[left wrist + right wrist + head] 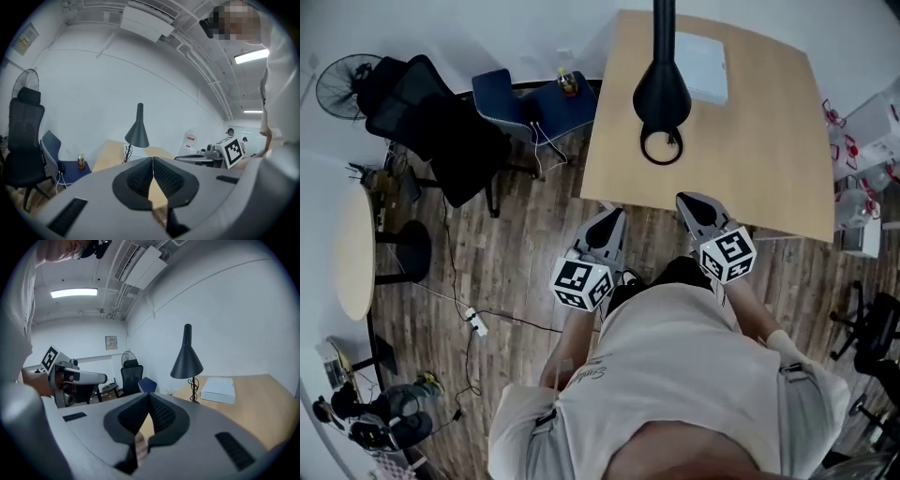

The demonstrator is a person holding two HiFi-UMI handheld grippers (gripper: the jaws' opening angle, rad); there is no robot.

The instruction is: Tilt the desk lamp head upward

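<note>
A black desk lamp stands upright on the light wooden desk (769, 141). Its cone head (662, 94) points down over the ring-shaped base (661, 147). The lamp head (137, 134) appears beyond my left gripper (153, 159), and the lamp head (187, 363) appears again beyond my right gripper (149, 397). Both grippers hover at the desk's near edge, short of the lamp and touching nothing. The left gripper (612, 216) and the right gripper (685, 200) are shut with nothing between their jaws.
A white box (701, 66) lies on the desk behind the lamp. Left of the desk stand a black office chair (441, 131), a blue chair (511, 103) with a bottle (569, 82), and a fan (342, 84). A round table (354, 253) and a floor cable (475, 322) are nearer.
</note>
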